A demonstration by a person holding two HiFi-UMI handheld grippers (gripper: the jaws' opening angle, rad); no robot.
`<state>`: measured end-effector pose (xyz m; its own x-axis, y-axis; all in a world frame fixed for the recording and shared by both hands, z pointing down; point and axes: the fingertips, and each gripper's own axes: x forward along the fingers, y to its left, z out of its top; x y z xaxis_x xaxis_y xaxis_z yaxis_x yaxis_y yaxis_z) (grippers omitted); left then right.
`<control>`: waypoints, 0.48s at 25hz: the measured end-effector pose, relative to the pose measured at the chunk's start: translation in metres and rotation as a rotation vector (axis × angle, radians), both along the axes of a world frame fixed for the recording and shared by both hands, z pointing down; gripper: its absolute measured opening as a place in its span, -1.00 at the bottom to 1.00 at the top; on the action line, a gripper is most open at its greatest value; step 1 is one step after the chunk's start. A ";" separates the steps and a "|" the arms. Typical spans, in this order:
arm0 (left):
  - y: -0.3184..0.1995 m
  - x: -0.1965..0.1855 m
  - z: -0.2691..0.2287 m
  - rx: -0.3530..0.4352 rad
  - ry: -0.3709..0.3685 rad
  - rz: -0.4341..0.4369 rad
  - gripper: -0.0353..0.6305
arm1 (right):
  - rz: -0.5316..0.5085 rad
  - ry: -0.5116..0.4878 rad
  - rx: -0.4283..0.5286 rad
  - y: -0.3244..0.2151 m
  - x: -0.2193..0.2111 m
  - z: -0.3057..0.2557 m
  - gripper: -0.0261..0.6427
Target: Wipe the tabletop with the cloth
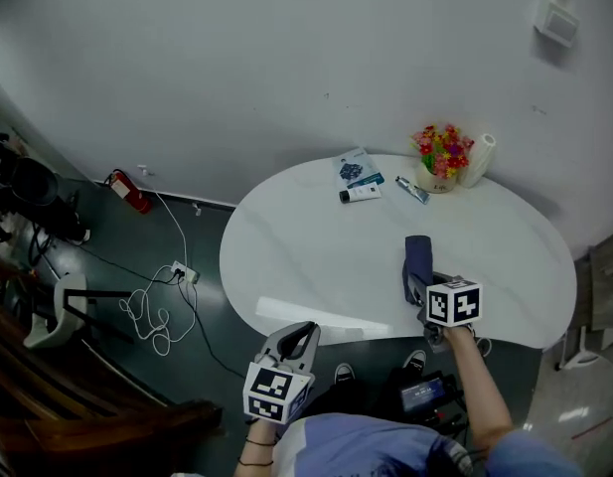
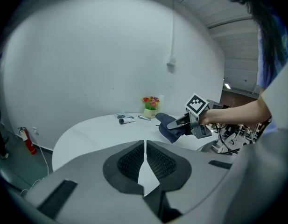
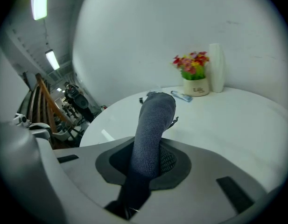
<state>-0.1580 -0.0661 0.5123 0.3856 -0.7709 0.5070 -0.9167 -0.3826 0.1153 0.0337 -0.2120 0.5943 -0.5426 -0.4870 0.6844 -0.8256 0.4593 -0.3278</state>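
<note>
A dark blue cloth [image 1: 417, 257] [image 3: 152, 129] [image 2: 168, 128] sticks forward from my right gripper [image 1: 421, 278] [image 3: 151, 160], which is shut on it above the front right of the white oval tabletop [image 1: 316, 256]. The cloth's free end hangs a little over the surface; whether it touches I cannot tell. My left gripper [image 1: 298, 341] [image 2: 145, 161] is shut with nothing between its pads, held just off the table's near edge at the left.
At the table's far side lie a white tube [image 1: 360, 194], a blue packet [image 1: 355, 167] and a small tube [image 1: 411, 190]. A flower pot [image 1: 441, 157] and a white roll [image 1: 479, 158] stand at the back right. A red extinguisher [image 1: 130, 191] and cables [image 1: 152, 311] lie on the floor at left.
</note>
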 end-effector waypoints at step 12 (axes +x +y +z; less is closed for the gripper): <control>0.063 -0.107 0.011 -0.017 0.014 -0.246 -0.84 | -0.400 -0.071 0.003 0.062 -0.251 -0.001 -0.71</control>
